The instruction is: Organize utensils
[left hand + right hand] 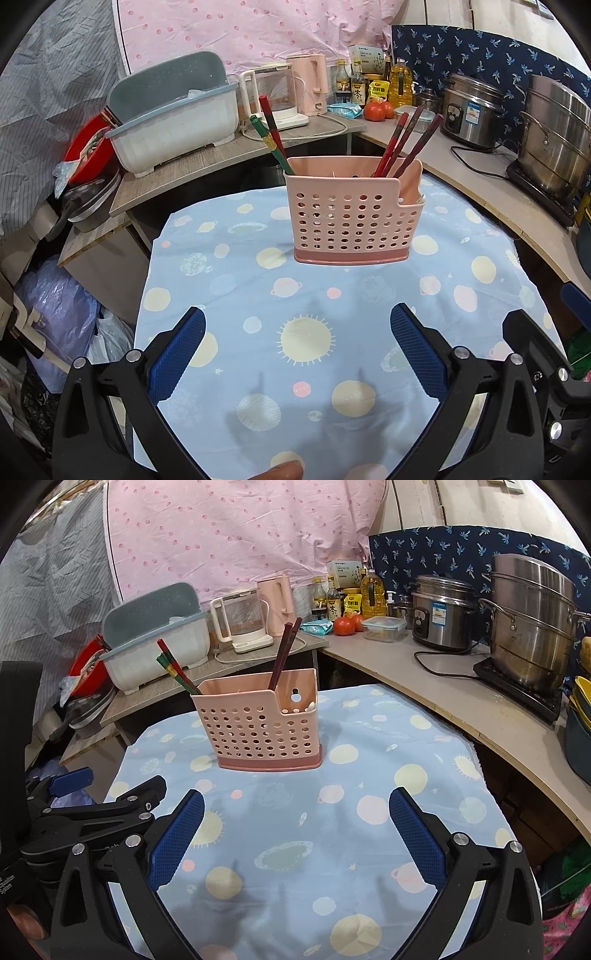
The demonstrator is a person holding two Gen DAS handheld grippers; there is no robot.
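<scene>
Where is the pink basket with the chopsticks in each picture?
Left wrist view: the pink utensil basket stands just right of the middle, on the far part of the blue planet cloth.
Right wrist view: the basket stands left of the middle, on the same cloth.
Shared landmark: the pink kettle on the counter behind it.

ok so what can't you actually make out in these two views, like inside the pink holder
- Lower ends of the chopsticks: both views, hidden behind the wall of the pink holder.
- Contents of the holder's low side compartment: a white tip shows in the right wrist view; what it is cannot be told.
- Bottle labels on the counter: too small to read.
- Dish tub contents: its rim hides them.
</scene>
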